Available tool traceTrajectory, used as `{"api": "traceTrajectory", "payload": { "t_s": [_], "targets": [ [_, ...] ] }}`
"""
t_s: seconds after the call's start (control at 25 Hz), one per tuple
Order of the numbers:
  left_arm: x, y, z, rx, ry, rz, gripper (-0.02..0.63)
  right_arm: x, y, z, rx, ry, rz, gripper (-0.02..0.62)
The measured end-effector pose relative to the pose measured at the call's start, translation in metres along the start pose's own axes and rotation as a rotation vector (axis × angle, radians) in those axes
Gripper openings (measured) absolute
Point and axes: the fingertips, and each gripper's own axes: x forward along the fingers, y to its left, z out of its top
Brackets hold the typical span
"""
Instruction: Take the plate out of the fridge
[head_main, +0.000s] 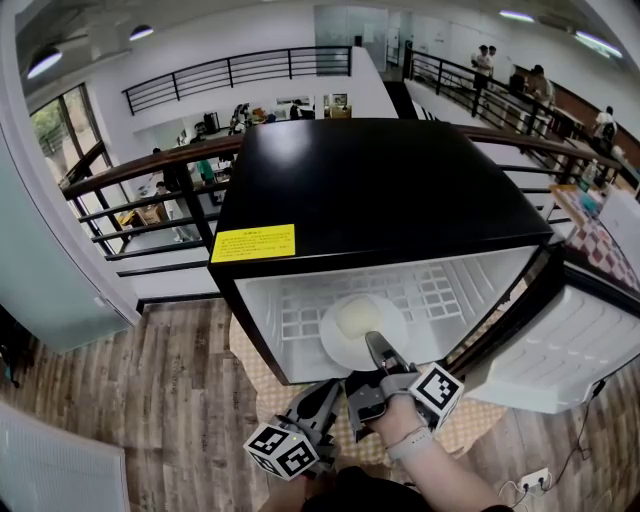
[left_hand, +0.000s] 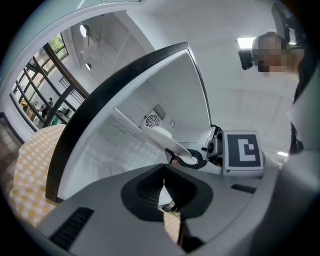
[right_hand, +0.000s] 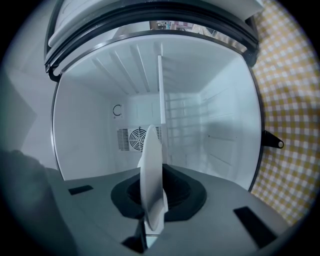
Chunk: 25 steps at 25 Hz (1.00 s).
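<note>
Plate (head_main: 362, 330) position to be logged?
- Its near rim is clamped edge-on between the closed jaws of the right tongs (head_main: 377, 345). The rest is extended ahead of them, inside the open fridge (head_main: 380, 200).
- And the left tongs (head_main: 328, 392)?
- Held just left of the right tongs, jaws drawn together, nothing gripped. A wire shelf (head_main: 440, 295) is seen beyond the jaws, around the plate. A fan grille (right_hand: 134, 138) is noted farther back.

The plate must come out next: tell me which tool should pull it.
Right. The right tool is shut on the plate inside the fridge; the left tool holds nothing, outside the opening.
</note>
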Motion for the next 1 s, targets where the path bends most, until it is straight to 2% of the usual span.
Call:
{"api": "traceTrajectory", "payload": {
  "t_s": [0.44,1.0],
  "targets": [
    [-0.003,-0.004,0.001,0.005,0.004,-0.008,0.008,-0.007,0.003,0.001,0.003,0.004,0.025,0.04],
    [-0.014,-0.013,0.001,0.017,0.003,-0.018,0.008,-0.026,0.004,0.001,-0.044,0.014,0.027,0.04]
  ]
}}
